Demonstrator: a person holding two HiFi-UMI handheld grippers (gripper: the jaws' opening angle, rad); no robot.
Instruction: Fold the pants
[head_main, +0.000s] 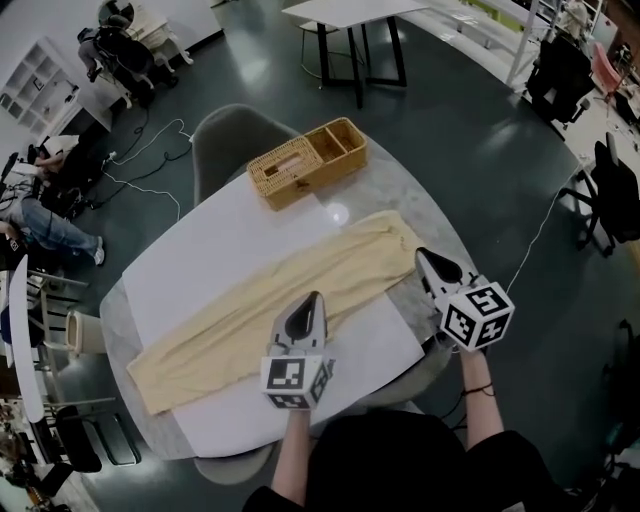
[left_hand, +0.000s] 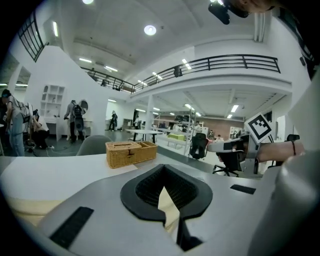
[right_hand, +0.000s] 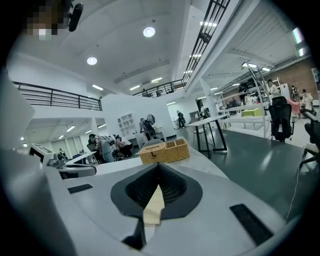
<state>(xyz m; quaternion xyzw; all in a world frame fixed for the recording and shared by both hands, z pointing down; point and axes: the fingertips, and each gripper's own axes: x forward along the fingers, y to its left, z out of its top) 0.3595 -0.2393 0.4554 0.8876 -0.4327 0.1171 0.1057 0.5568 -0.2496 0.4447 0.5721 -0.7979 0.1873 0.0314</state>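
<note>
I'm seeing two grippers, both clenched tight and gripping nothing: the left gripper (head_main: 310, 300) and the right gripper (head_main: 425, 258) are hovering over the near edge of the one pair of pants (head_main: 250, 310). The pants are lying flat, stretching diagonally across a single white sheet (head_main: 200, 250). One wicker basket (head_main: 305, 160) is sitting at the far end of the grey table (head_main: 425, 215). A dark glossy floor (head_main: 470, 140) is surrounding it, with desks and office chairs standing beyond.

Pants (head_main: 270, 300) on the tabletop (head_main: 190, 250) from near left to far right, basket (head_main: 305, 160) behind them, chair (head_main: 225, 135) beyond it, left tongs (head_main: 318, 297) over their near edge, right tongs (head_main: 421, 253) at their right end
</note>
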